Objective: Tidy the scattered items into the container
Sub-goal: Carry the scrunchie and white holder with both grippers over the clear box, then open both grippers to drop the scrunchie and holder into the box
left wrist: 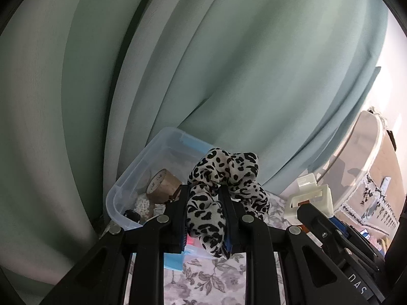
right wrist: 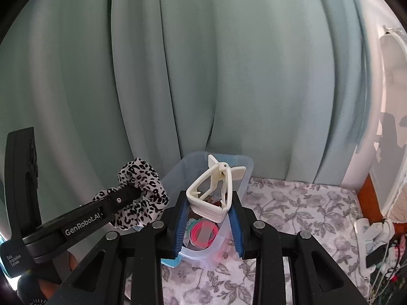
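Clamping a leopard-print scrunchie (left wrist: pixel 206 218) between its blue pads, the left gripper (left wrist: pixel 204 203) hangs just short of the clear plastic container (left wrist: pixel 127 185), which holds a paper tape roll (left wrist: pixel 162 185) and small white beads (left wrist: pixel 143 204). The right gripper (right wrist: pixel 209 212) grips a cream claw hair clip (right wrist: pixel 211 193) by its lower end, above the container's near rim (right wrist: pixel 201 254); pink hair ties (right wrist: pixel 203 236) lie inside. Beneath both spreads a grey floral cloth (right wrist: pixel 292 216) on the surface. Behind the container hang pale green curtains (right wrist: pixel 203 76).
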A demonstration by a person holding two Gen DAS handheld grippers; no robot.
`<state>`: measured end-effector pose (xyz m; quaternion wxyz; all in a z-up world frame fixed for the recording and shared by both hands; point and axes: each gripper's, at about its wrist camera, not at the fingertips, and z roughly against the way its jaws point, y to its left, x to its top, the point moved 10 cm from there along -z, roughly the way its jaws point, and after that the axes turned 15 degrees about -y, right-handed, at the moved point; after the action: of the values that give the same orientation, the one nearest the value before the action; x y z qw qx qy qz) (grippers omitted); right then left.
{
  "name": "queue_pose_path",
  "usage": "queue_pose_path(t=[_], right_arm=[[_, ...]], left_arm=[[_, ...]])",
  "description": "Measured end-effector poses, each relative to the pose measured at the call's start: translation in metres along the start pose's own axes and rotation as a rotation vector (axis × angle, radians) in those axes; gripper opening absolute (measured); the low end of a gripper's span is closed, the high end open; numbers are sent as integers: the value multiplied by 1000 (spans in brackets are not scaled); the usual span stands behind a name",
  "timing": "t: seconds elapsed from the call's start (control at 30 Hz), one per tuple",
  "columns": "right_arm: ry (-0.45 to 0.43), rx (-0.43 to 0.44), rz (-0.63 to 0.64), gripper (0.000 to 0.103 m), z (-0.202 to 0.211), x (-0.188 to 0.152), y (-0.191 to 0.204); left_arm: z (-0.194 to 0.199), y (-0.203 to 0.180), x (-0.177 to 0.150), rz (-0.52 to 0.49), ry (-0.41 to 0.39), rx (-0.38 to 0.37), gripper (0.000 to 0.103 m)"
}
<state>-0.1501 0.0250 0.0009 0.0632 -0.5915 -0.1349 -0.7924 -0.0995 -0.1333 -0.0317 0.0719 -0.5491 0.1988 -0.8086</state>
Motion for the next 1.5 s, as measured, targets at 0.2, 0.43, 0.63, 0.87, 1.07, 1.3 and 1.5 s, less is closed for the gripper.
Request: queue_pose_path(t=[0.2, 0.43, 0.63, 0.87, 1.07, 1.3, 1.5], right_arm=[[48, 10, 6, 33, -13, -20, 6], [96, 13, 4, 33, -23, -28, 20], [146, 24, -3, 33, -38, -44, 26], [200, 39, -15, 33, -58, -63, 25], [235, 49, -28, 33, -71, -77, 22], [270, 60, -41, 33, -76, -86, 21], [270, 56, -44, 33, -75, -86, 20]], left_arm=[[-24, 15, -8, 23, 29, 31, 22], [-43, 30, -20, 35, 59, 56, 22], [-53, 47, -27, 45, 90, 78, 22], [-67, 56, -36, 37, 122, 97, 22], [-74, 57, -42, 28, 146, 100, 22], [-86, 57, -49, 15, 160, 105, 23], [-88, 56, -52, 8, 164, 111, 36]])
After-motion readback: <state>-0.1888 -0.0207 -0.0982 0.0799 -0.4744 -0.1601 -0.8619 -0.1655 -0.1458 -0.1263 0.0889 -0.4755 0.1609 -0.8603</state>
